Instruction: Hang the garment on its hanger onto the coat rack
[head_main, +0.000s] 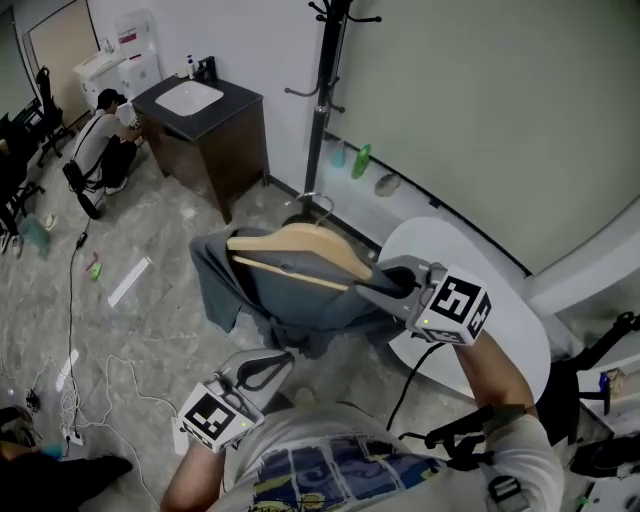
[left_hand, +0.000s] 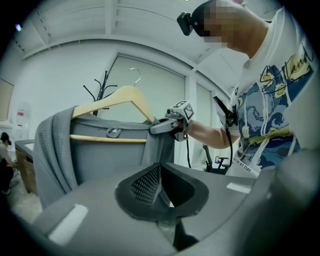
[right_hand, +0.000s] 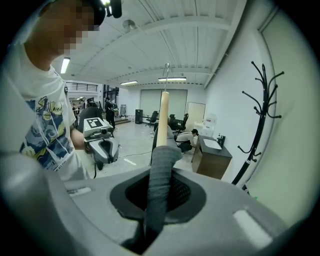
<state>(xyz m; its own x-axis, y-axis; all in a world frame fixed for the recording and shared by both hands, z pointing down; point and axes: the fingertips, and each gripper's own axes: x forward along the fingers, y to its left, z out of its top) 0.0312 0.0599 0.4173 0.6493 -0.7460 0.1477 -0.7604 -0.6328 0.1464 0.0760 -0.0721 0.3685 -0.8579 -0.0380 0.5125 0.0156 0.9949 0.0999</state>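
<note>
Wood hanger (head_main: 300, 248), curved and smooth, under ribbed grey knit garment (head_main: 292, 300)

We can read no words for certain: the lettering printed on the person's T-shirt (left_hand: 272, 100) is too small and warped for us to make out.

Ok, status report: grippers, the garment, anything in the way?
Left gripper shut, empty. Right gripper shut on garment at one end of the hanger. Not yet on the coat rack. White table close at right.
</note>
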